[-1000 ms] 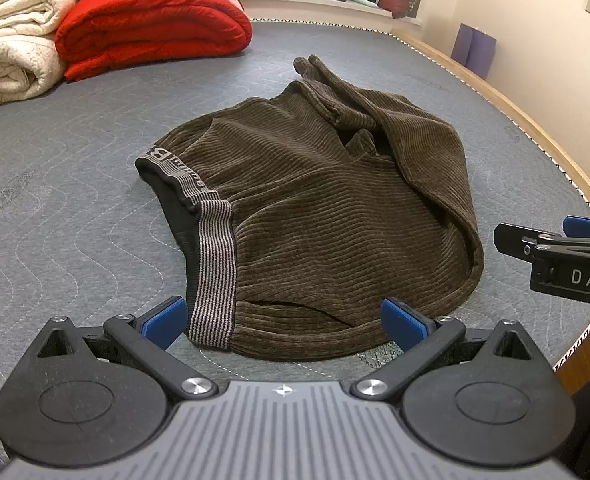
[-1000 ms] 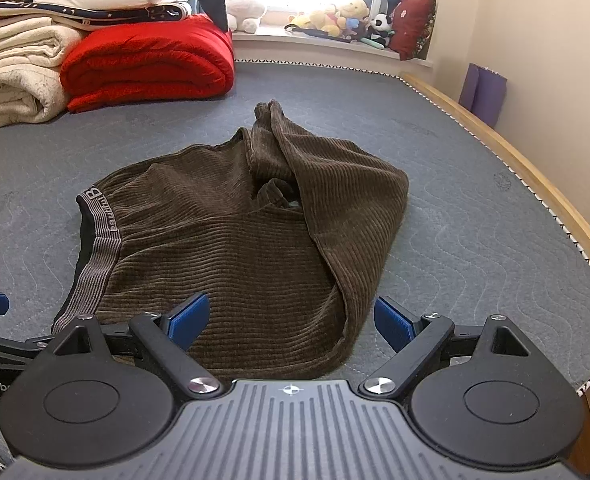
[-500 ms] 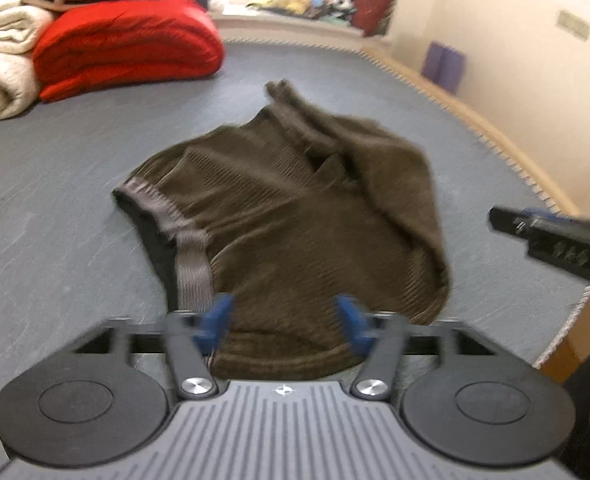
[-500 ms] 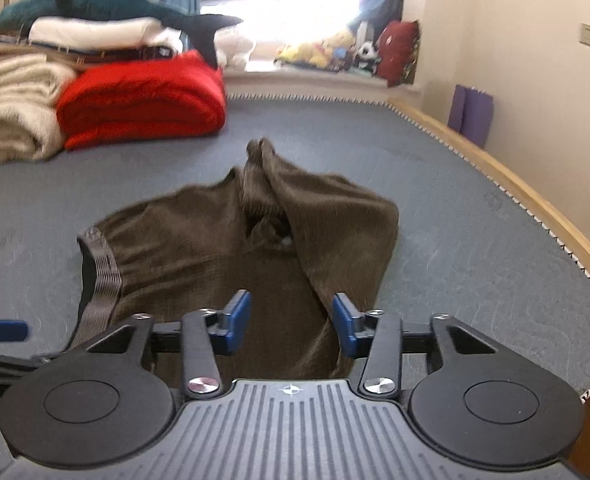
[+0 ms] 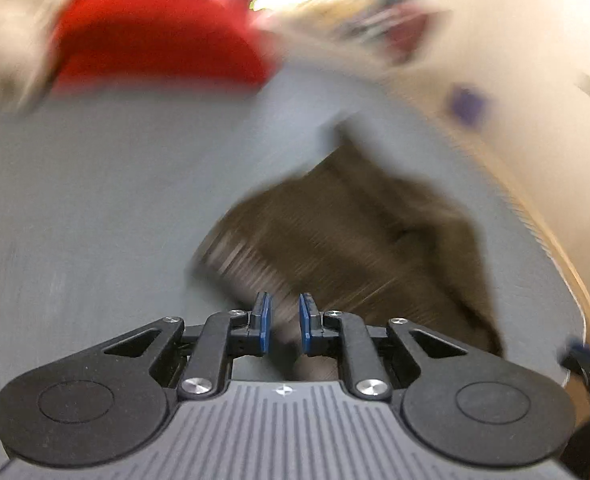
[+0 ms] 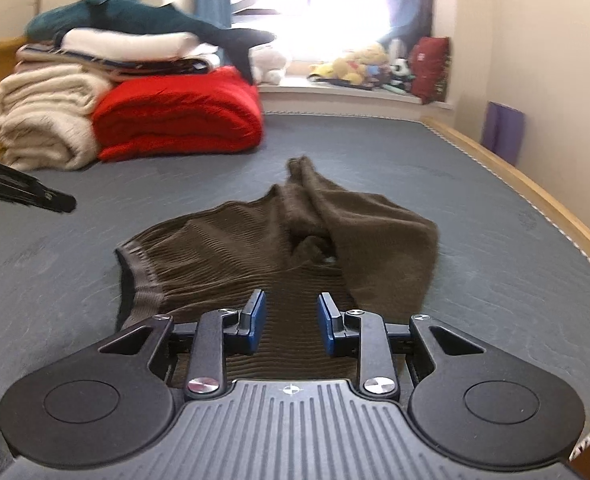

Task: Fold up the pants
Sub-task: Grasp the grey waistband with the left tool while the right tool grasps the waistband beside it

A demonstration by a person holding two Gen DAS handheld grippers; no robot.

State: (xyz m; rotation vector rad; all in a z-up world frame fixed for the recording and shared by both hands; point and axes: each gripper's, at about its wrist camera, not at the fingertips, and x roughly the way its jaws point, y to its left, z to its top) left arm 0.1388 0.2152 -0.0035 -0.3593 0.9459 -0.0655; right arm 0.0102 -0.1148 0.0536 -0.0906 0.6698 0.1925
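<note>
Brown ribbed pants (image 6: 279,248) lie bunched on the grey mattress (image 6: 475,208), with the grey striped waistband (image 6: 143,284) at the left. In the blurred left wrist view the pants (image 5: 355,240) lie ahead and to the right. My left gripper (image 5: 282,322) has its blue pads a narrow gap apart with nothing between them, above the near waistband end. My right gripper (image 6: 291,320) is partly open and empty, raised above the pants' near edge. The left gripper's tip (image 6: 35,194) shows at the left of the right wrist view.
A folded red quilt (image 6: 179,112) and cream blankets (image 6: 43,120) are stacked at the far left, with a plush shark (image 6: 143,20) on top. Stuffed toys (image 6: 359,68) sit on the window ledge. A wooden bed rail (image 6: 535,188) runs along the right.
Both grippers have narrowed from wide open and lifted back from the pants. The left one has closed almost fully and is swinging fast, blurring its view. The pants have not moved.
</note>
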